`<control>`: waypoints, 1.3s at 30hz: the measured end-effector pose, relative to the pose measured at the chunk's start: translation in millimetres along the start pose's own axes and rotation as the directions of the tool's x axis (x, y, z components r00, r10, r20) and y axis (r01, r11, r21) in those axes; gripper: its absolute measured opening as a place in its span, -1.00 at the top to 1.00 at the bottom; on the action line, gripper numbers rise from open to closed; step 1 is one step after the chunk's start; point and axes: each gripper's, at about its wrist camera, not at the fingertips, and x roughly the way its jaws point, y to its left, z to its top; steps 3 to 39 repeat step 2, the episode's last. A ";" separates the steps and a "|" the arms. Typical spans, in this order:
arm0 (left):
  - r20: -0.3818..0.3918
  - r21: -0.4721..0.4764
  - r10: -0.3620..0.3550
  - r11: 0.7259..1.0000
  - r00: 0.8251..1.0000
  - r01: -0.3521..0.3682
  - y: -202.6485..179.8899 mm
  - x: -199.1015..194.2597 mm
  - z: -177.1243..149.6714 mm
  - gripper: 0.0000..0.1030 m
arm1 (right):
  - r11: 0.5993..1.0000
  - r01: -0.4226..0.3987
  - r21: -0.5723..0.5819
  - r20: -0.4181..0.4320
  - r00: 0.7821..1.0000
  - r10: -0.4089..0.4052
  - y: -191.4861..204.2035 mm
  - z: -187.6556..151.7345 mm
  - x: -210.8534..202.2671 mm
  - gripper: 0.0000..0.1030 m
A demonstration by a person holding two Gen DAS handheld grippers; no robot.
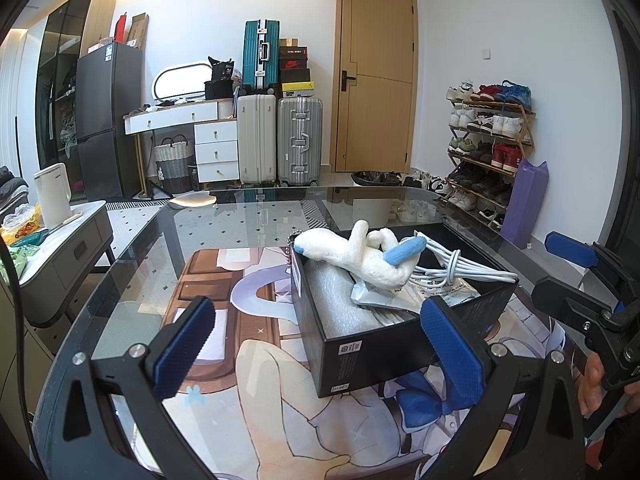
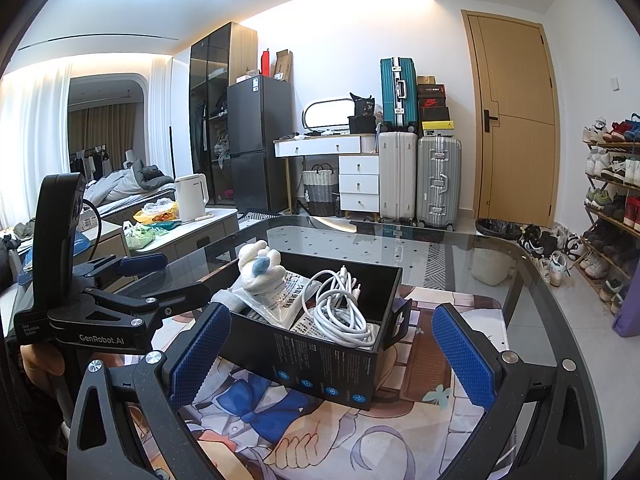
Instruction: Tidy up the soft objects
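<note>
Hidden: box floor (image 2: 320, 360) beneath cable (image 2: 340, 308) and packets | Cut off: shoe rack (image 2: 616, 184) at right edge | Unreadable: box print

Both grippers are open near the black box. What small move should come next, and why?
Probably nudge the plush down with the left gripper: it lies over the box rim, on foam, half out. Both grippers are open and empty.
</note>
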 end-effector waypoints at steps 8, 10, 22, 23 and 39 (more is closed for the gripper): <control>0.000 0.000 -0.001 1.000 1.000 0.001 -0.1 -0.2 0.2 -1.00 | 1.000 0.000 0.000 0.000 1.000 0.000 0.0 0.0 0.0 -0.99; 0.000 0.000 -0.001 1.000 1.000 0.001 -0.1 -0.2 0.2 -1.00 | 1.000 0.000 0.000 0.000 1.000 0.000 0.0 0.0 0.0 -0.99; 0.000 0.000 -0.001 1.000 1.000 0.001 -0.1 -0.2 0.2 -1.00 | 1.000 0.000 0.000 0.000 1.000 0.000 0.0 0.0 0.0 -0.99; 0.000 0.000 -0.001 1.000 1.000 0.001 -0.1 -0.2 0.2 -1.00 | 1.000 0.000 0.000 0.000 1.000 0.000 0.0 0.0 0.0 -0.99; 0.000 0.000 -0.001 1.000 1.000 0.001 -0.1 -0.2 0.2 -1.00 | 1.000 0.000 0.000 0.000 1.000 0.000 0.0 0.0 0.0 -0.99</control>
